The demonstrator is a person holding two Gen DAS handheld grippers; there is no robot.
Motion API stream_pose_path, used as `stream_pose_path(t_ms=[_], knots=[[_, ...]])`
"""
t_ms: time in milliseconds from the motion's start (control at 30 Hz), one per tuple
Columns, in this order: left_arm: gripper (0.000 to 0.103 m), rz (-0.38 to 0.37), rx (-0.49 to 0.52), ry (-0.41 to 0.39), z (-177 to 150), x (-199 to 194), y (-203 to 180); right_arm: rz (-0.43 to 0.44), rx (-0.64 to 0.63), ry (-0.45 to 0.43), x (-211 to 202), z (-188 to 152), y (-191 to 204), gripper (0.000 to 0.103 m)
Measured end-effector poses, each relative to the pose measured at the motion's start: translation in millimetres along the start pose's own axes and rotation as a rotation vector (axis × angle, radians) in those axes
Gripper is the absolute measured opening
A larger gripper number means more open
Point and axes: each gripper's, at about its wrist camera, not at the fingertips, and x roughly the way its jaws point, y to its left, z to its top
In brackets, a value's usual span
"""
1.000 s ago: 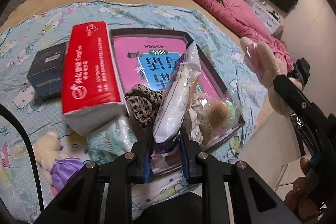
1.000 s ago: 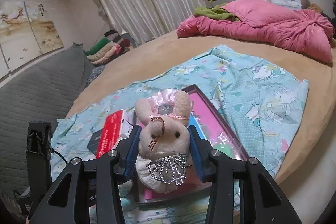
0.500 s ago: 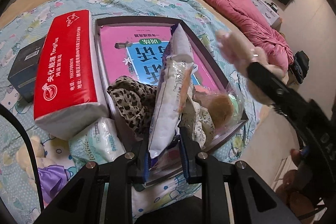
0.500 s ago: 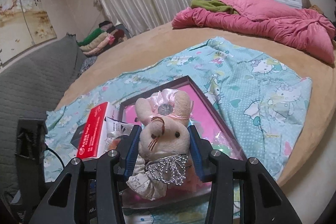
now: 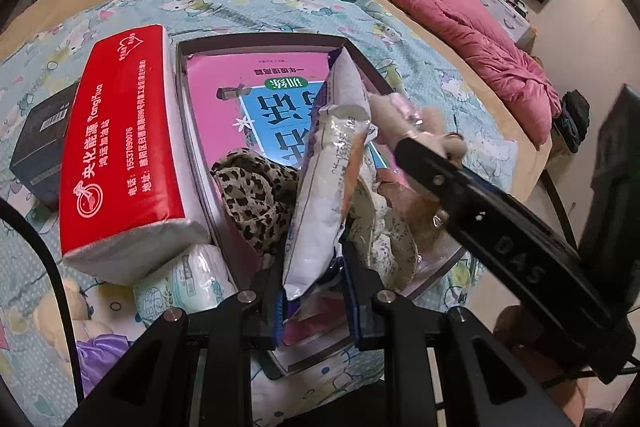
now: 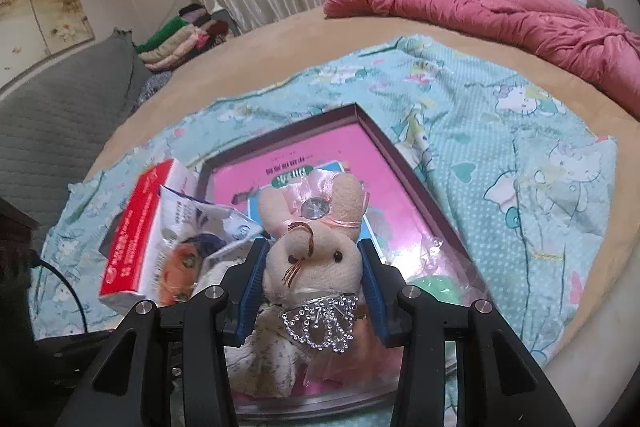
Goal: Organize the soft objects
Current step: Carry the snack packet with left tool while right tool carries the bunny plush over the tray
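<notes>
Soft items held over the shallow box [image 6: 420, 183] on the bed.
Left hand-held gripper [image 5: 316, 291] is clamped on a white plastic pack [image 5: 332, 163]; right hand-held gripper [image 6: 312, 291] is clamped on a plush bunny [image 6: 316, 247].

red tissue pack [image 5: 120, 143]: "YangHua", number "15537090076", white Chinese lettering and round emblem | black gripper arm [image 5: 500, 239]: embossed "DAS" | pink-and-blue book cover [image 5: 256, 99] in box: large Chinese characters, upside down, not legible | black box [image 5: 38, 143]: barcode label, unreadable

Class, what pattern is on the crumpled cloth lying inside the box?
Leopard print, tan with dark spots, on the cloth; clearest in the left wrist view.
</notes>
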Motion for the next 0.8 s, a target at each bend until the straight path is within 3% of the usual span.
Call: stream_pose_path(t_ms=[467,800], knots=[[0.024,-0.034,-0.021,0.001,3,2,9,-0.012,0.007,0.052,26,1,-2,0.047],[0.024,-0.068,-0.047,0.005,5,1,14,0.007,0.037,0.028,22,2,-5,0.051]])
